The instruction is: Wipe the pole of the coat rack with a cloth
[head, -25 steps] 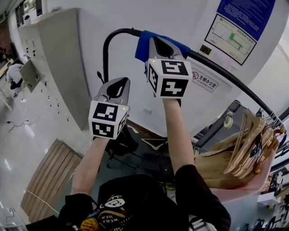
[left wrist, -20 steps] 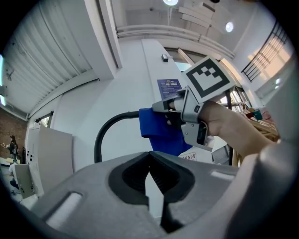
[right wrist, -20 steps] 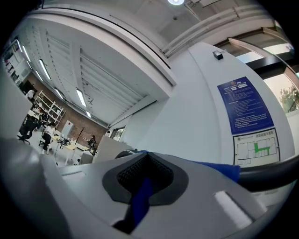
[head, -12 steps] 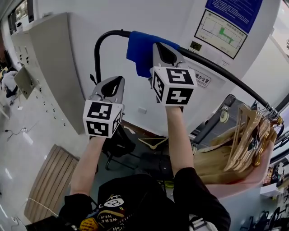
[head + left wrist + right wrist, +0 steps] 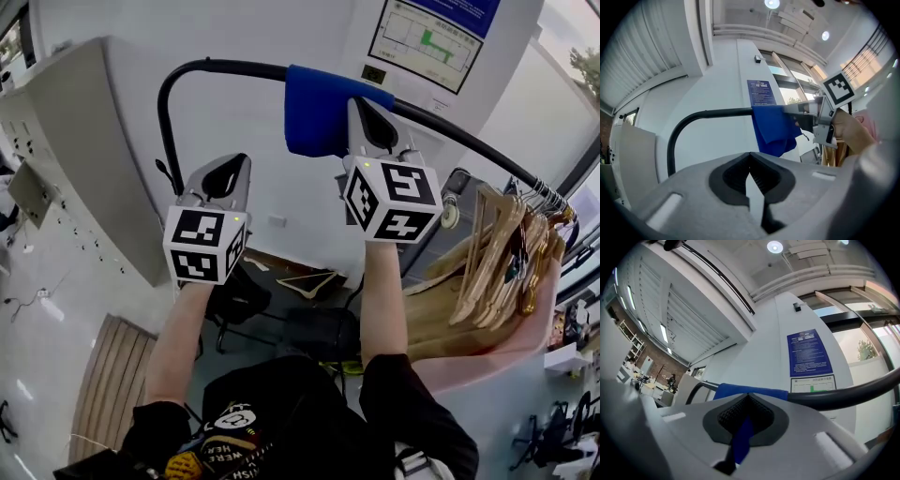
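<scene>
The coat rack's black pole bends up at the left and runs down to the right. A blue cloth hangs over it just right of the bend. My right gripper is at the pole, shut on the cloth; blue fabric shows between its jaws, with the pole running off right. My left gripper hangs below the pole, left of the cloth, touching neither. Its jaws are shut and hold nothing. From it I see the pole, the cloth and the right gripper.
Several wooden hangers crowd the pole's lower right end. A white wall with a poster stands close behind the pole. A grey cabinet is at the left. Below lie a black chair and a wooden pallet.
My right gripper has slid the blue cloth rightward along the pole, away from the bend. The left gripper has stayed below the pole, shut.
</scene>
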`<state>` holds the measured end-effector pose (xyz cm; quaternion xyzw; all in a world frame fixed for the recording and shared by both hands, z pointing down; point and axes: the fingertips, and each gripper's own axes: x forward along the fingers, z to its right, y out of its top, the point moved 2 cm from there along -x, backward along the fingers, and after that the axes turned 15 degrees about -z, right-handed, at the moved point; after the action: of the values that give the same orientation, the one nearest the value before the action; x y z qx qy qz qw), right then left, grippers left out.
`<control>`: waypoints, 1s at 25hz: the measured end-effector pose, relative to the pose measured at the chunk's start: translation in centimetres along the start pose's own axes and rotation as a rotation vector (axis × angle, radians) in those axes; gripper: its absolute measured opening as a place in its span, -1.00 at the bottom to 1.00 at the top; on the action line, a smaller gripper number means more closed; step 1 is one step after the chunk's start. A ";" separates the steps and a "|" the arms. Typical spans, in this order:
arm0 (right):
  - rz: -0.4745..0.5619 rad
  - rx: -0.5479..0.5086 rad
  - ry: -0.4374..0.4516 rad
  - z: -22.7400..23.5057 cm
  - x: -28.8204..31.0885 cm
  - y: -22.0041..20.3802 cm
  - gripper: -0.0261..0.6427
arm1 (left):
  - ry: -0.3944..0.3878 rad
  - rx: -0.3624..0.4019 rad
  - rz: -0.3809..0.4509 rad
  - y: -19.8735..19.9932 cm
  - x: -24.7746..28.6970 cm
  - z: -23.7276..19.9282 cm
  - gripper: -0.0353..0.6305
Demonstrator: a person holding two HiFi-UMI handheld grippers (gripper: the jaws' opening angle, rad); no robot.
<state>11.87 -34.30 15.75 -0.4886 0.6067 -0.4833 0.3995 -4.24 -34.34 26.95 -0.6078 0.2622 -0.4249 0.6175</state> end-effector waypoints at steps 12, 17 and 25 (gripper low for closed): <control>-0.058 0.087 -0.333 14.7 -7.2 -5.2 -0.92 | -0.121 0.011 0.015 1.3 3.7 3.9 -0.88; -0.055 0.083 -0.327 15.2 -9.0 -5.8 -0.92 | -0.159 0.010 0.008 1.0 4.4 5.6 -0.88; -0.030 0.059 -0.171 10.2 -12.5 -7.3 -0.92 | -0.199 -0.008 -0.014 -0.2 3.1 8.1 -0.88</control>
<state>25.71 -24.45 20.85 -0.5252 0.5486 -0.4631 0.4569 4.12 -32.65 28.75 -0.6513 0.1970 -0.3657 0.6350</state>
